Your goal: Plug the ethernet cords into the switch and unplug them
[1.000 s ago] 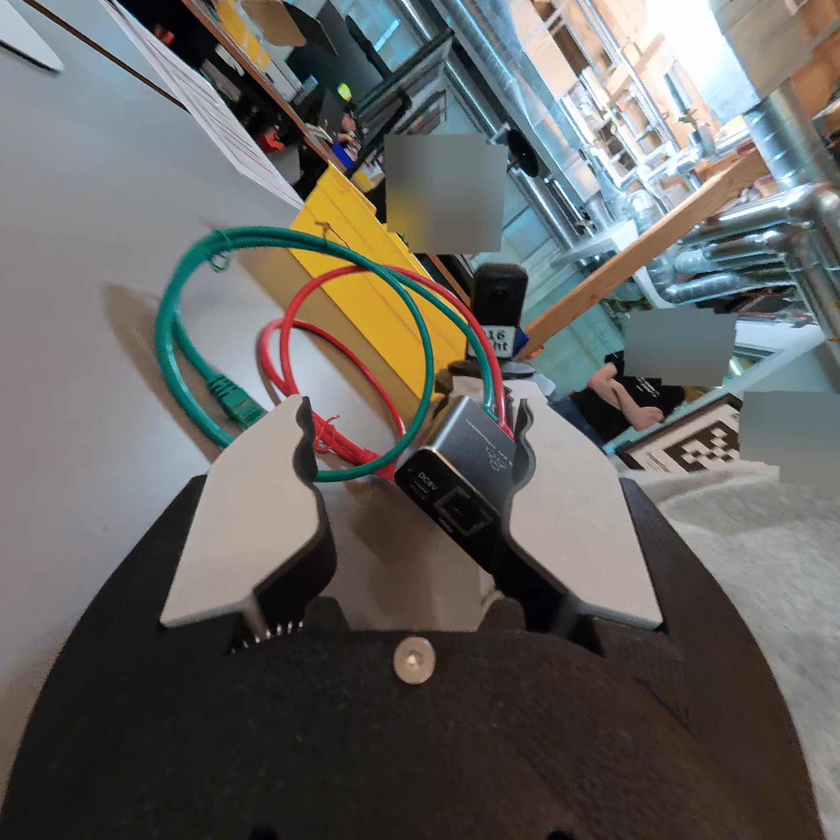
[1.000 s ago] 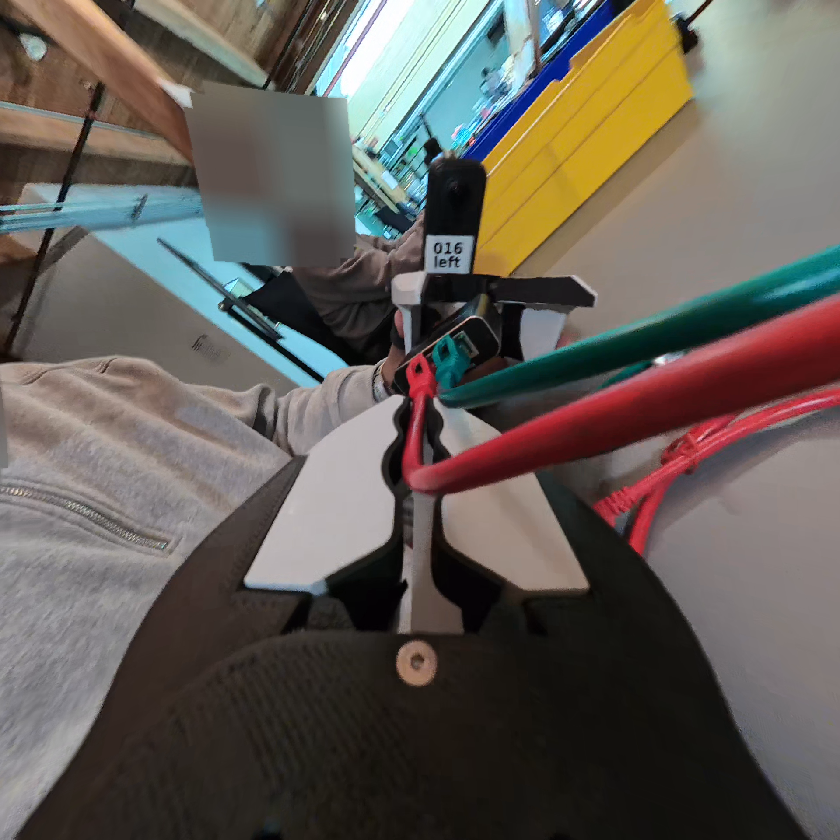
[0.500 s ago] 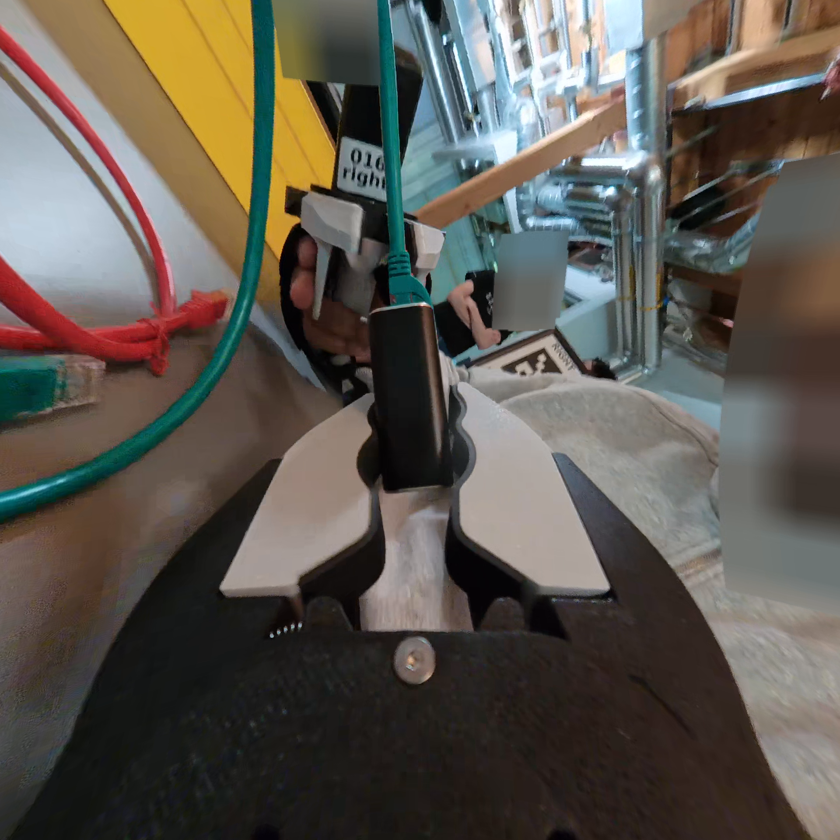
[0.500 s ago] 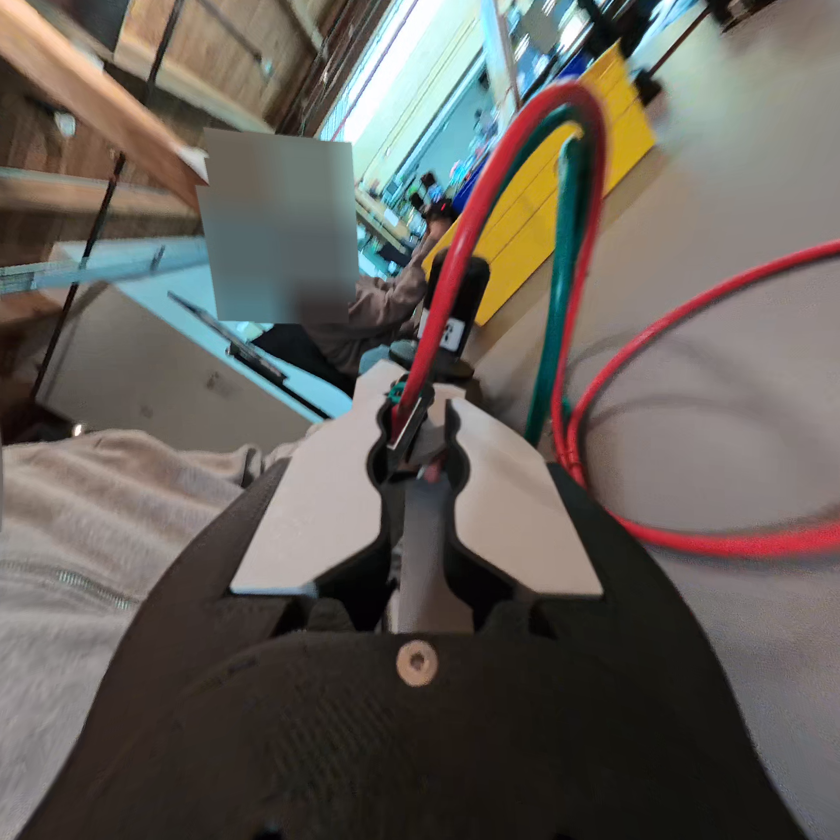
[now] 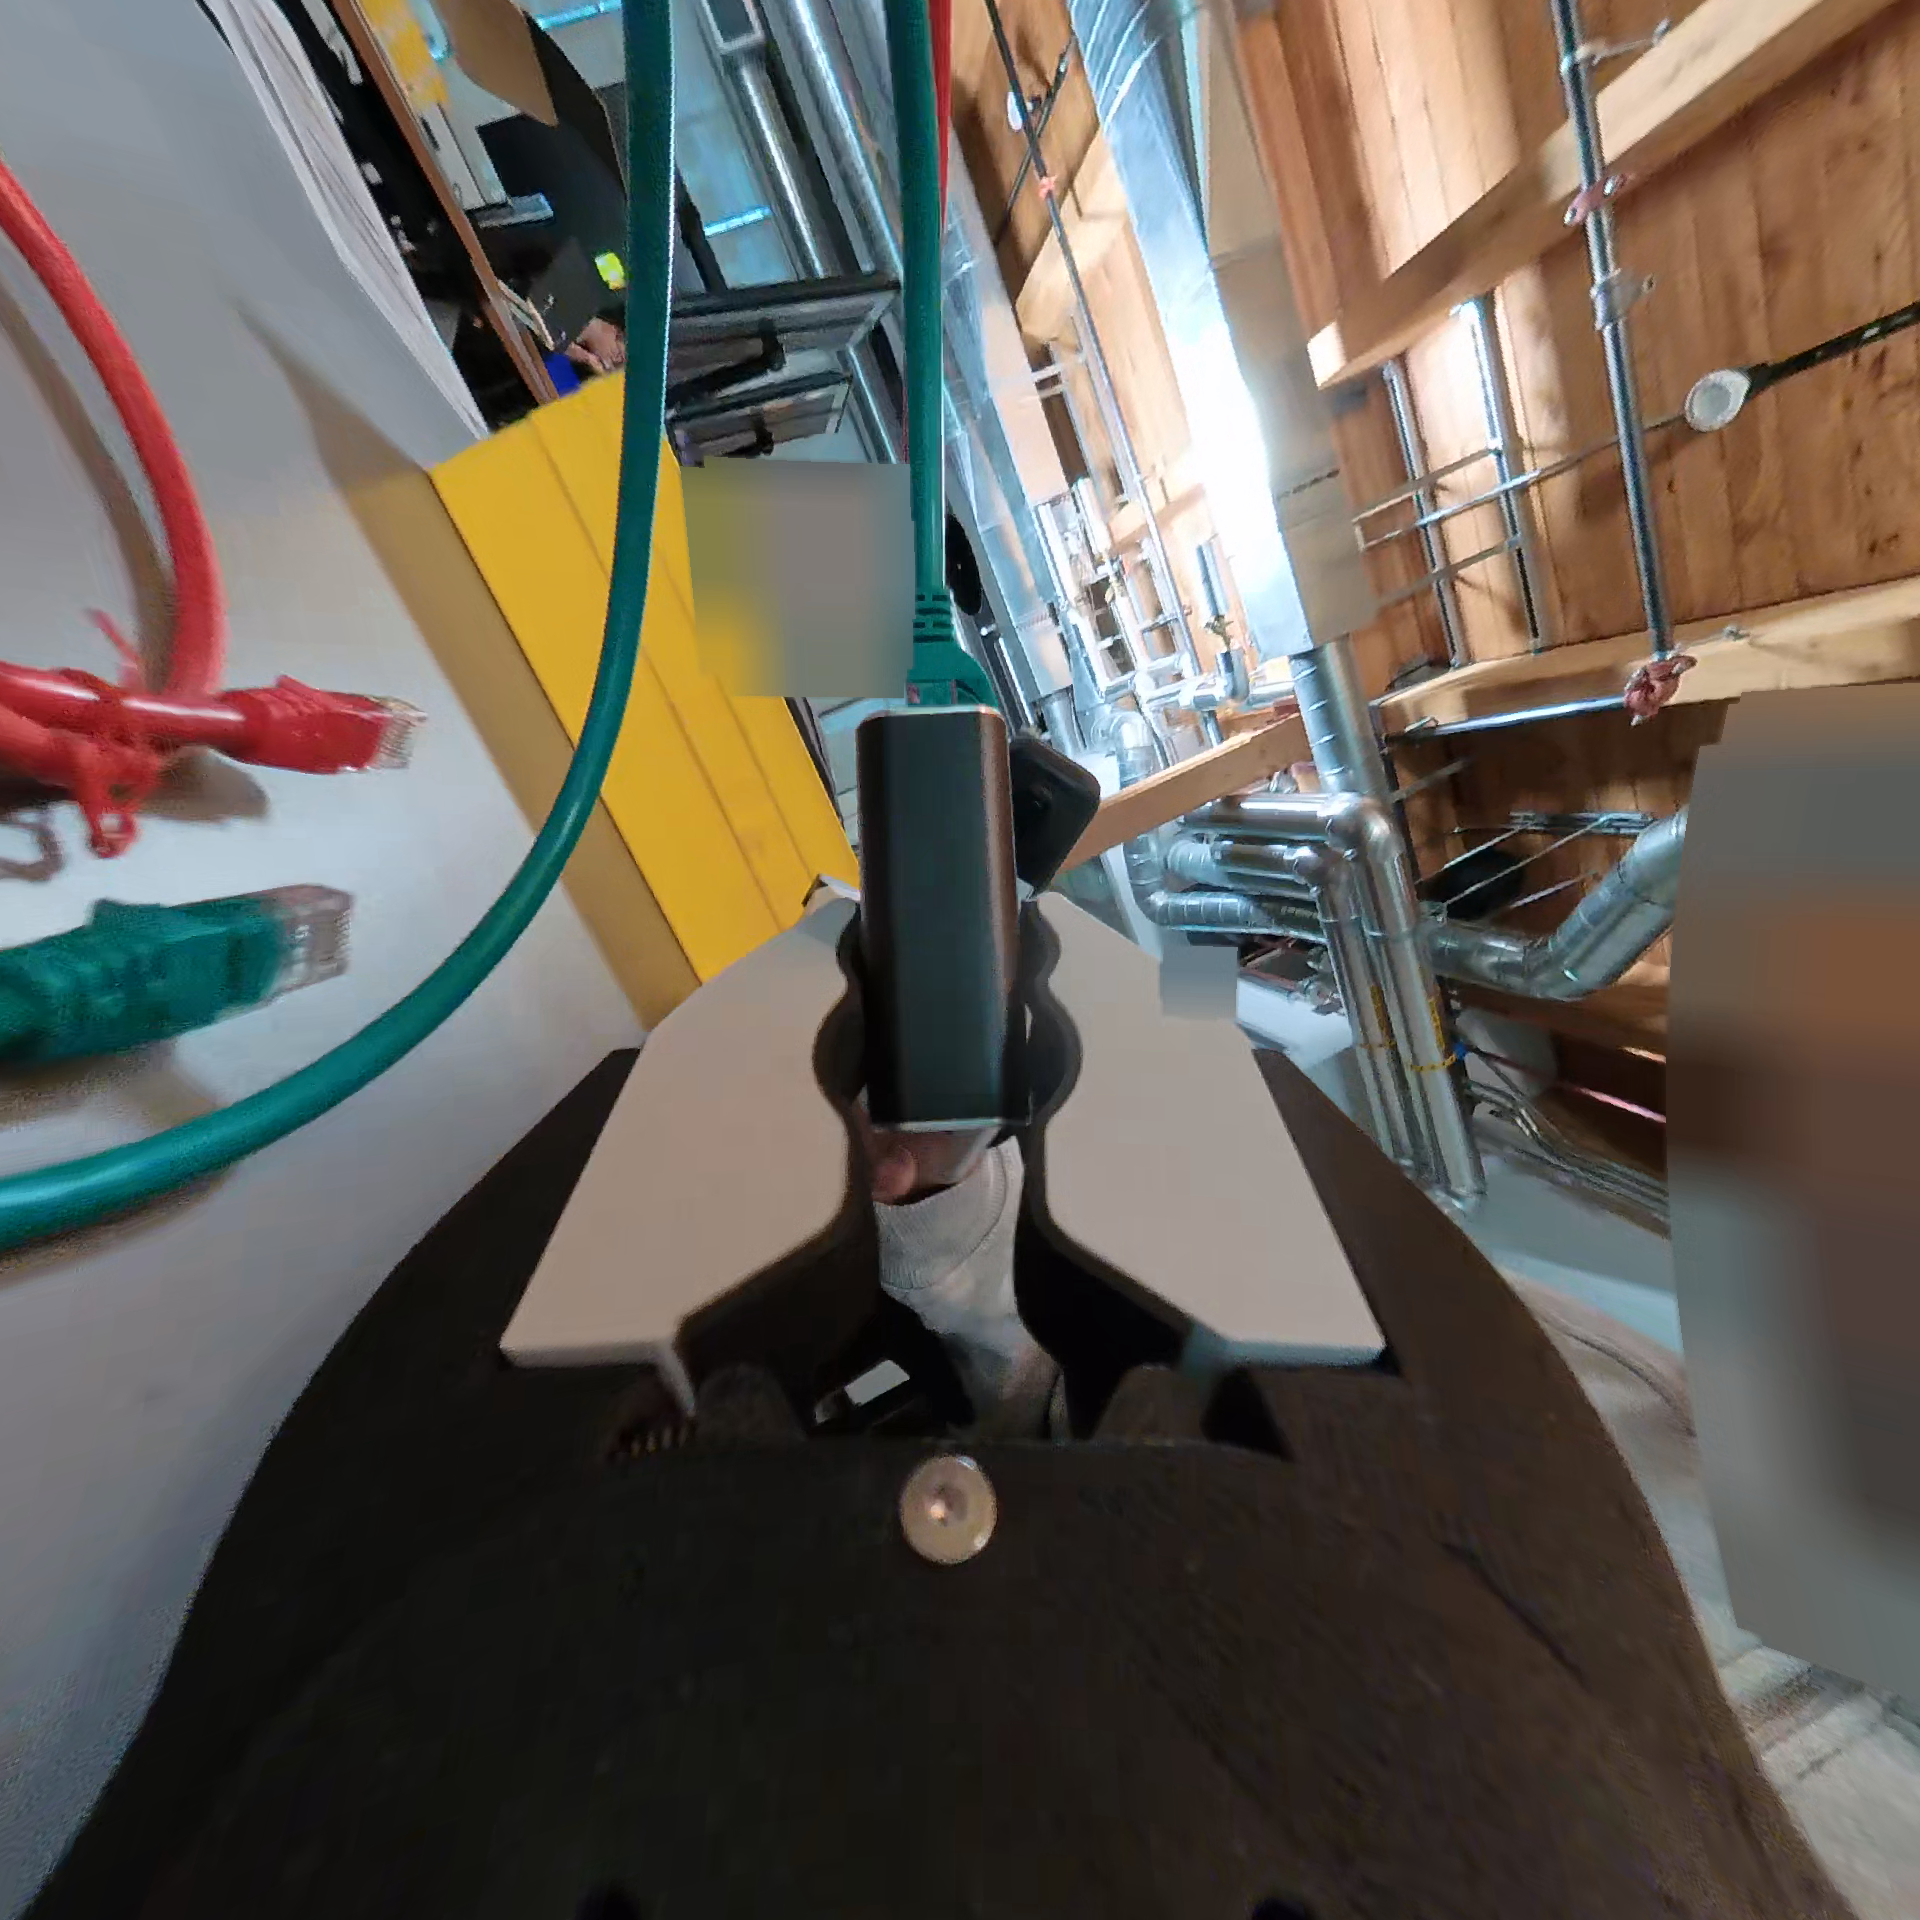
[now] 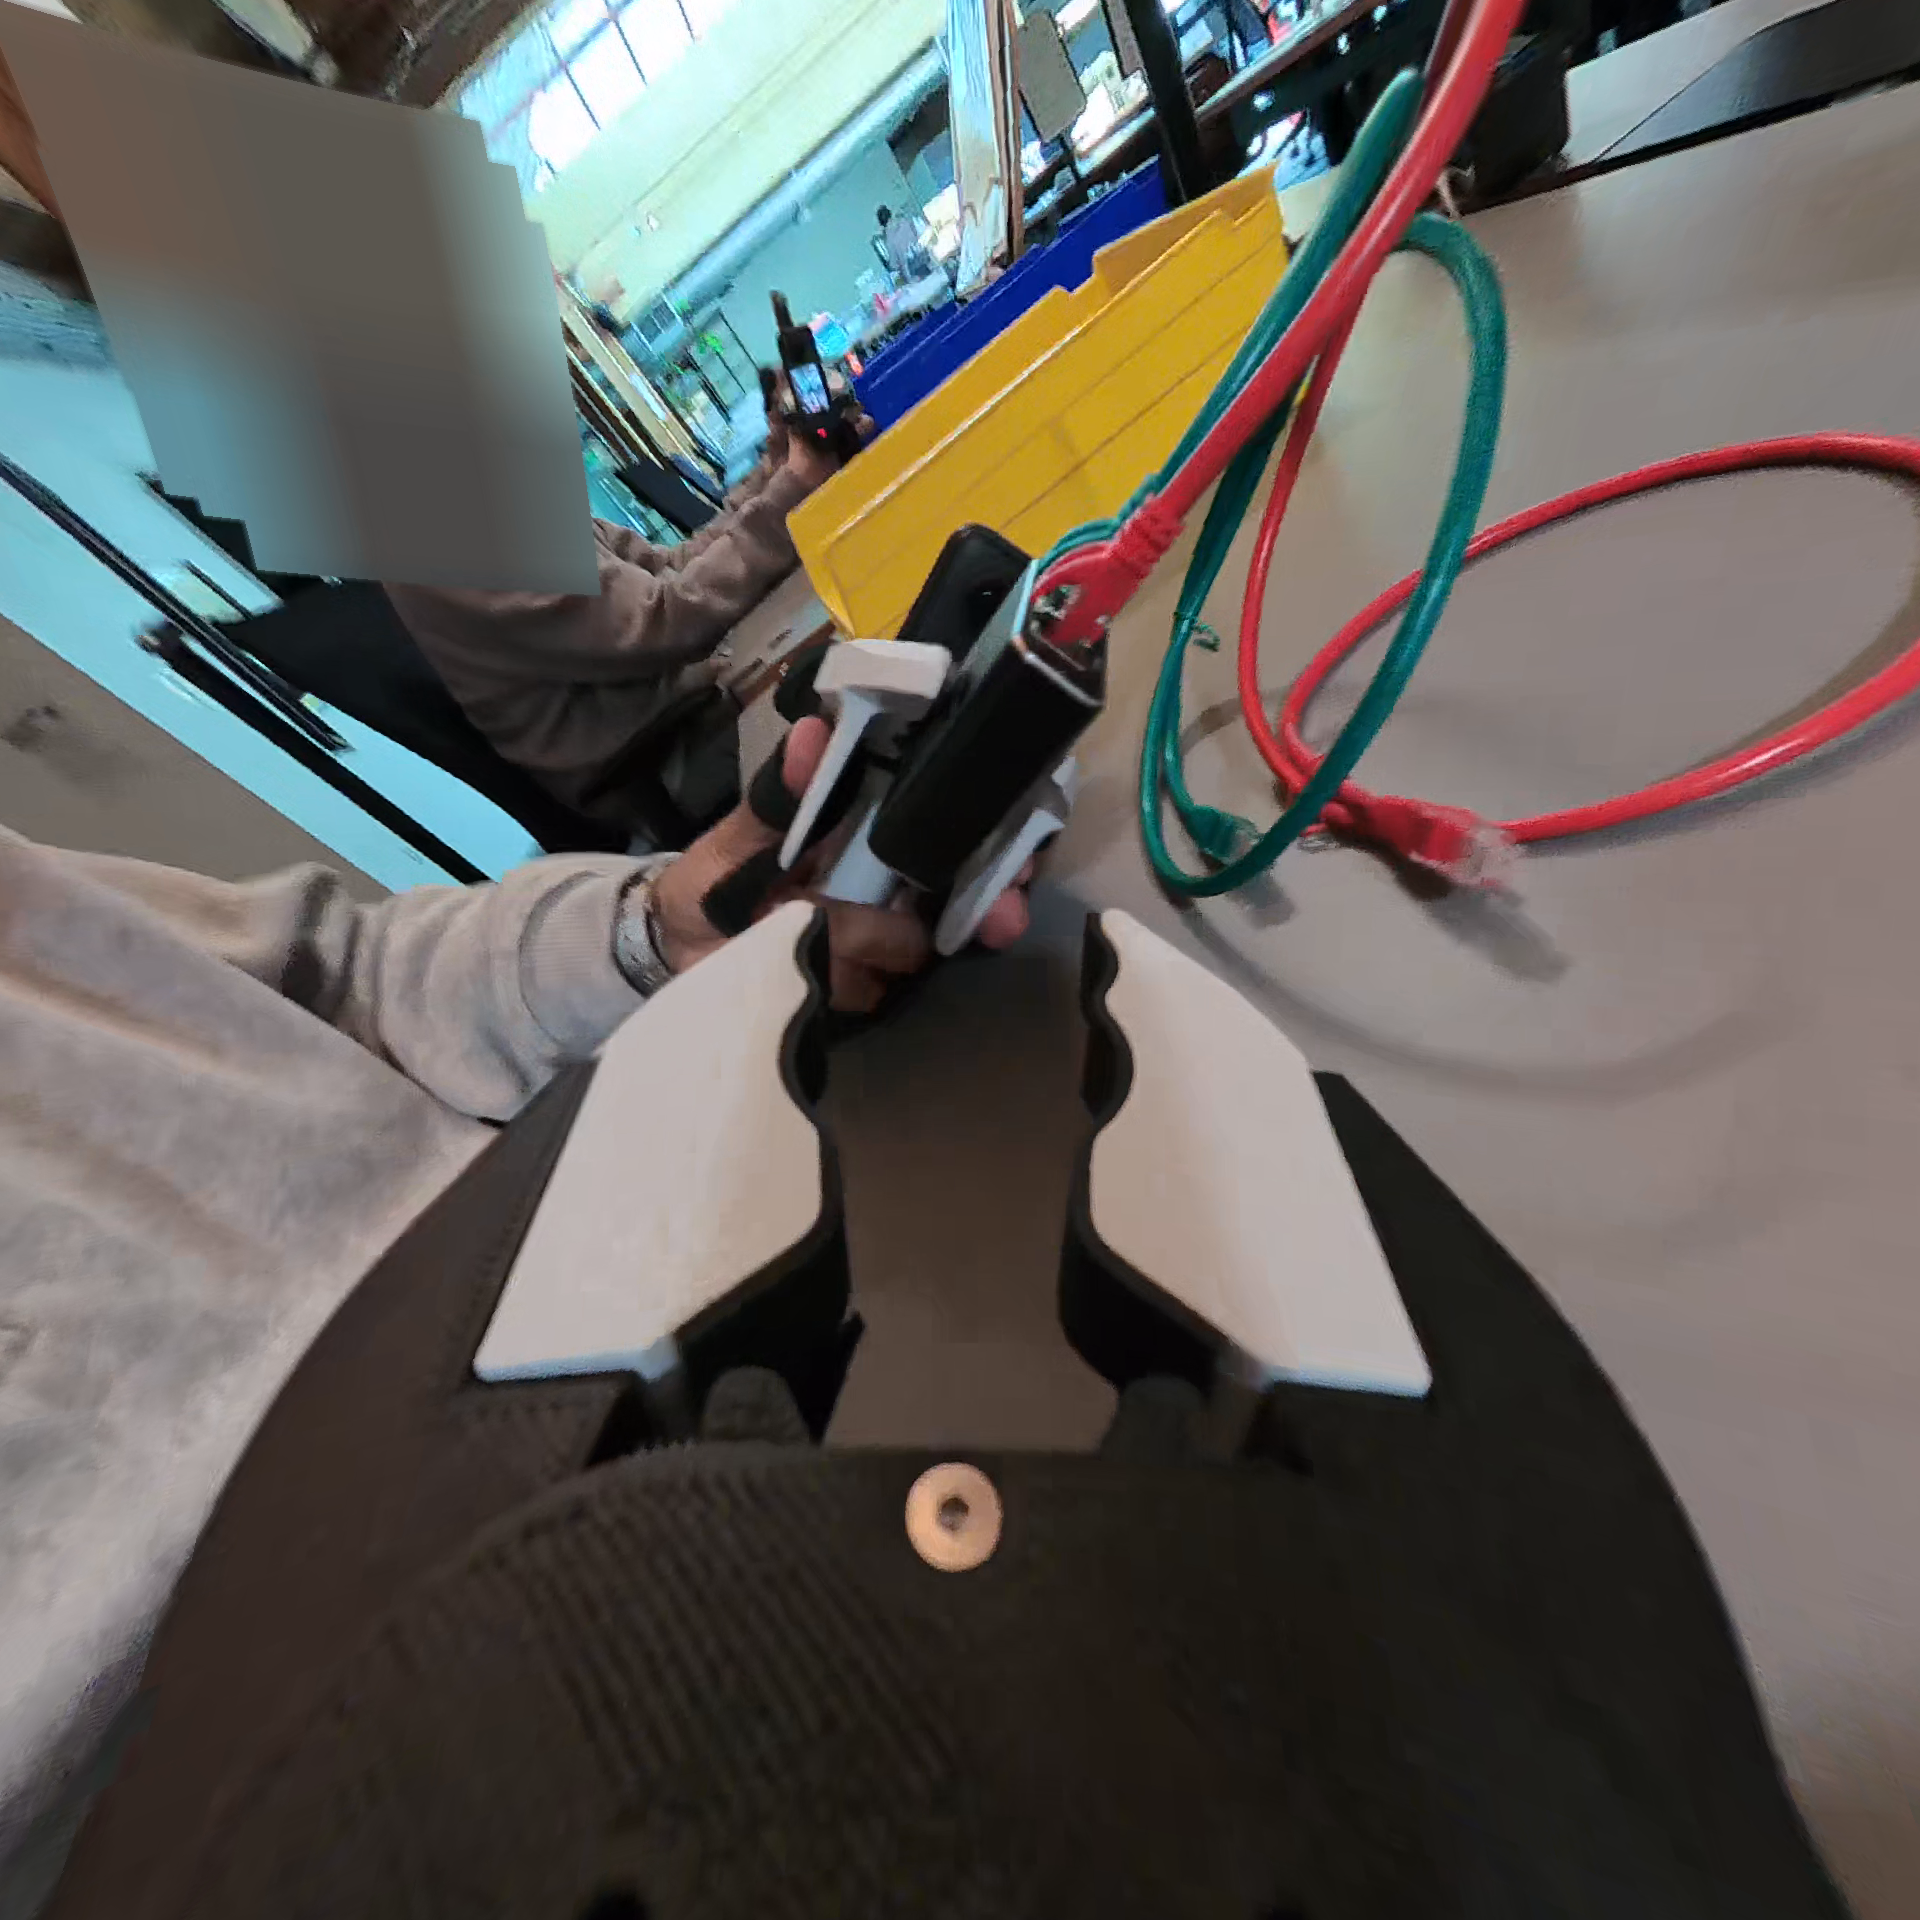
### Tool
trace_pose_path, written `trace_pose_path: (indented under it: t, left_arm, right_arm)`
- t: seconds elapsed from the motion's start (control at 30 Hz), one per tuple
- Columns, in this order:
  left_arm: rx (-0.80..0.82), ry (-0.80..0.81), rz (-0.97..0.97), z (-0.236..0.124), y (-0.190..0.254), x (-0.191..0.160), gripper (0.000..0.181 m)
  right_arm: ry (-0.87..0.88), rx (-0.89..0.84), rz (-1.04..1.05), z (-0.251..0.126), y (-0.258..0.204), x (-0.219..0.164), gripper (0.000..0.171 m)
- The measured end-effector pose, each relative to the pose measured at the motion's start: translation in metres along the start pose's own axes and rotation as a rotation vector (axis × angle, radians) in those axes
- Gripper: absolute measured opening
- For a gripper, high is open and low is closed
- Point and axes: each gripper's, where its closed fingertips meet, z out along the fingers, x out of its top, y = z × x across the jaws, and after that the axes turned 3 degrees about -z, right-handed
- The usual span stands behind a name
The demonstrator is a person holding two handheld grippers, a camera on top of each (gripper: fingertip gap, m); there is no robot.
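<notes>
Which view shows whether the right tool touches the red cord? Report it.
Apart. The right wrist view shows the right tool open and empty, with the red cord plugged into the switch beyond it.

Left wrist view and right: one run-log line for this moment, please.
left tool: shut on switch | right tool: open, empty | green cord, red cord: plugged in | far ends: on table

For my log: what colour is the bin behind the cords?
Yellow bin, clearest in the right wrist view.

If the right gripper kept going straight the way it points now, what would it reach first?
Probably the left gripper and the hand holding it, with the switch clamped just beyond; depth is unclear. The right gripper is open and empty.
</notes>
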Motion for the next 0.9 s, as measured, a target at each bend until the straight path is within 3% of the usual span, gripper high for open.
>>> trace_pose_path:
  t: [0.13, 0.3, 0.43, 0.53, 0.6, 0.67, 0.8, 0.9]
  left_arm:
    - [0.011, -0.013, 0.054, 0.024, -0.004, -0.015, 0.024]
    - [0.031, -0.035, 0.111, 0.047, -0.011, -0.032, 0.025]
    - [0.001, -0.125, 0.140, 0.066, -0.009, -0.054, 0.026]
    - [-0.018, -0.176, 0.145, 0.073, -0.009, -0.063, 0.027]
    - [-0.046, -0.230, 0.127, 0.075, -0.006, -0.067, 0.036]
    - [-0.085, -0.218, 0.117, 0.076, 0.002, -0.061, 0.055]
    - [-0.068, -0.217, 0.127, 0.069, -0.001, -0.047, 0.069]
    - [-0.106, -0.273, 0.075, 0.065, 0.004, -0.043, 0.062]
  right_arm:
    - [0.093, 0.026, 0.173, -0.010, 0.000, 0.004, 0.050]
    - [0.088, -0.011, 0.225, -0.019, -0.001, -0.007, 0.046]
    - [0.110, -0.033, 0.249, -0.024, -0.003, -0.013, 0.025]
    - [0.148, -0.010, 0.295, -0.035, -0.004, -0.011, 0.024]
    - [0.133, 0.006, 0.309, -0.041, -0.005, -0.013, 0.024]
    - [0.106, 0.032, 0.298, -0.044, -0.011, -0.017, 0.024]
    - [0.040, 0.119, 0.262, -0.041, -0.026, -0.022, 0.024]
    - [-0.060, 0.162, 0.230, -0.034, -0.035, -0.034, 0.024]
